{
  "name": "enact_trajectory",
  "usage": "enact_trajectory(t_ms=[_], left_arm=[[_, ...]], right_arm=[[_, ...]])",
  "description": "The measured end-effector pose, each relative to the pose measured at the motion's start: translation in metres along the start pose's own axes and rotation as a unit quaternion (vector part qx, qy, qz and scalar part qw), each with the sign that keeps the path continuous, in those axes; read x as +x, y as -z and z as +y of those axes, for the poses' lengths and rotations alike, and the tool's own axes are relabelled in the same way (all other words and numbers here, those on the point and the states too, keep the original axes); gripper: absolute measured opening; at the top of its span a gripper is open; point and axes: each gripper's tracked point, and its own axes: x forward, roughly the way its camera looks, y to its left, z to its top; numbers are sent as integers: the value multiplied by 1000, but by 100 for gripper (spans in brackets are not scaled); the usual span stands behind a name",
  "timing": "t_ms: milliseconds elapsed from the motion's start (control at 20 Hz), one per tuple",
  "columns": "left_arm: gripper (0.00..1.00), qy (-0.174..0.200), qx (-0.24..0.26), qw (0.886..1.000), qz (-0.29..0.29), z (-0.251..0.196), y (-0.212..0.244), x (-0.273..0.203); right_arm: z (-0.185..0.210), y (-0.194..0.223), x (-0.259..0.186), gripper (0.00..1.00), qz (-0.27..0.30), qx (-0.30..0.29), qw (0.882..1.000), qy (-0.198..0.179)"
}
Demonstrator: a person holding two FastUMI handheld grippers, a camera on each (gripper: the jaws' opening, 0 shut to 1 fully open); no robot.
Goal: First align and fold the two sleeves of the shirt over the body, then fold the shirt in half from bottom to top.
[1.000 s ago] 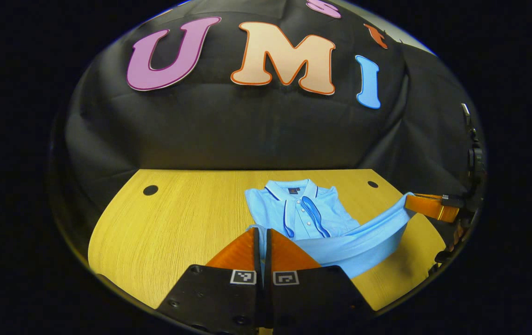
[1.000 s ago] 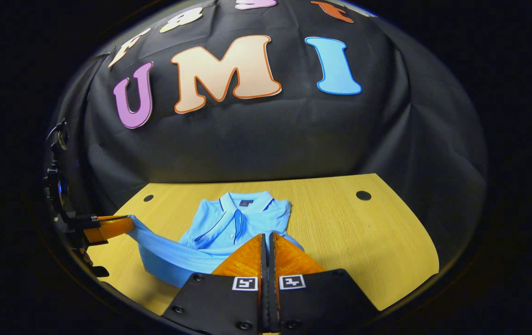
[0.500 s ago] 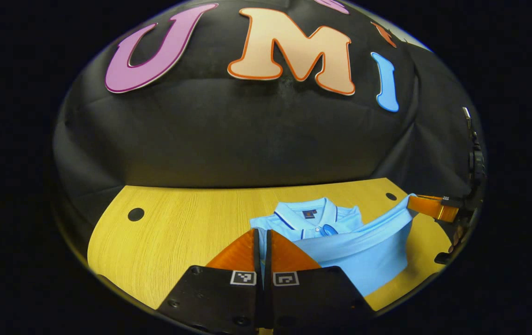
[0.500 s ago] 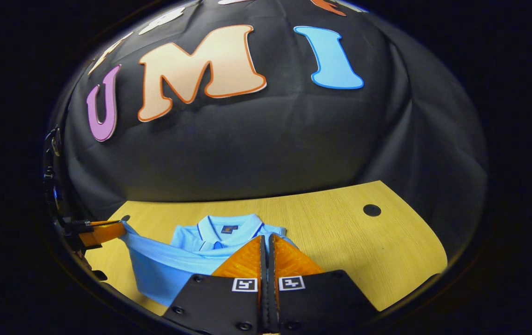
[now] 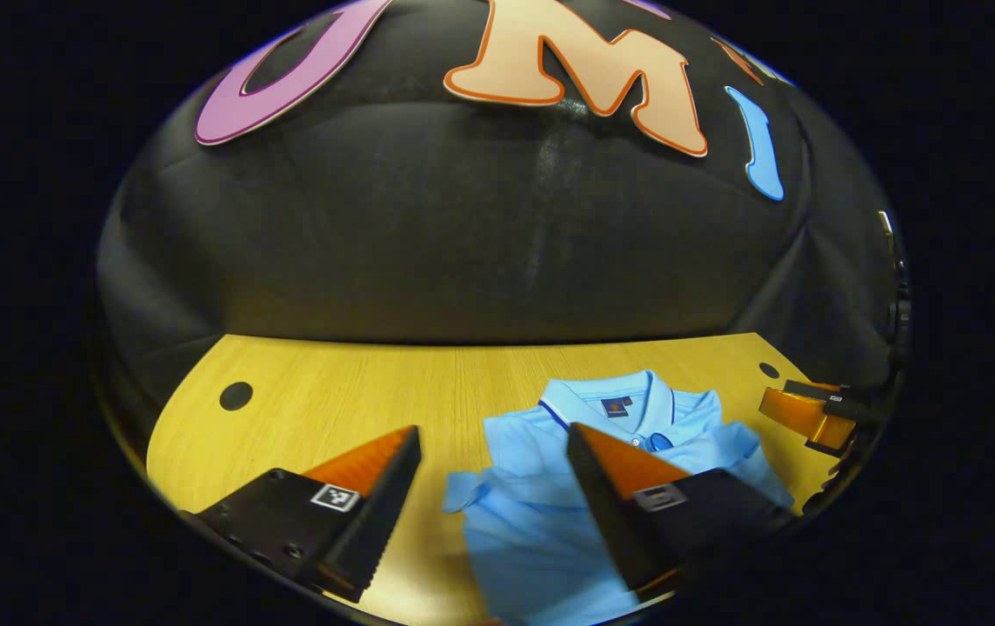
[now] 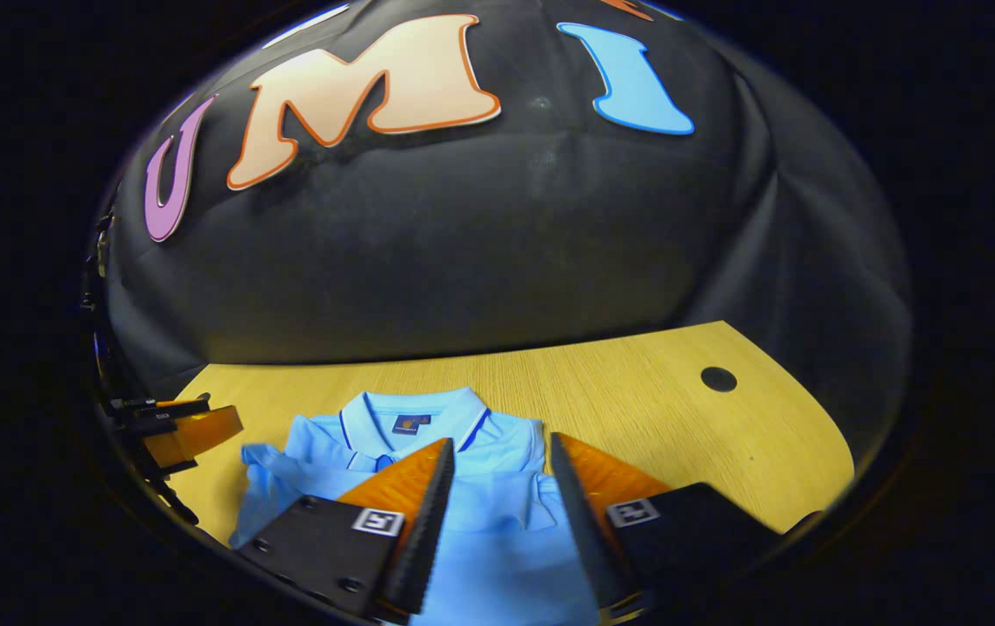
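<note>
Shirt [image 5: 550, 513], a light blue polo of soft knit cloth, lies folded on the surface [image 5: 376, 391], a pale wood-grain top with a rounded outline and a dark round hole [image 5: 236, 396] near its far left corner. The shirt's long axis runs from the near edge toward the far edge, where the black cloth wall rises, and its collar [image 6: 410, 409] points at that far edge. The collar is flat, edged with a thin dark stripe, with a small dark label inside the neck. The folded lower part is laid up over the chest, rumpled, with one loose corner sticking out toward the left edge.

The left hand-held gripper [image 5: 493, 461] has its two wedge-shaped fingers spread wide apart, holding nothing, above the near part of the shirt. The right hand-held gripper [image 6: 497, 469] is likewise spread wide and empty, above the shirt's middle; it also shows by the right edge in the left gripper view.
</note>
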Motion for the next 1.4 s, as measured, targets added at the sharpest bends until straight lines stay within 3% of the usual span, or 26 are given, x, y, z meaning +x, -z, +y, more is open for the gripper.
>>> enact_trajectory(t_ms=[50,100,150,450,900,1050,1400], left_arm=[[97,-3,3,1000,-6,1,-5,-6],[93,-7,5,1000,-13,0,-8,-10],[94,-11,9,1000,-19,-1,-13,-18],[95,-17,15,996,-87,-24,-55,-97],[94,-39,29,978,-205,-65,-108,-239],[94,-55,41,972,-226,-73,-108,-280],[94,-70,32,970,-232,-88,-87,-346]], right_arm=[[-1,-8,-6,74,-10,-7,1000,1],[-1,-14,-13,97,-21,-13,1000,2],[-1,-22,-21,99,-33,-19,999,2],[8,-70,-101,100,-103,-41,993,-26],[-3,-118,-245,100,-202,-62,977,-38],[-14,-113,-289,99,-211,-58,975,-35],[-40,-74,-356,99,-199,-22,979,-29]])
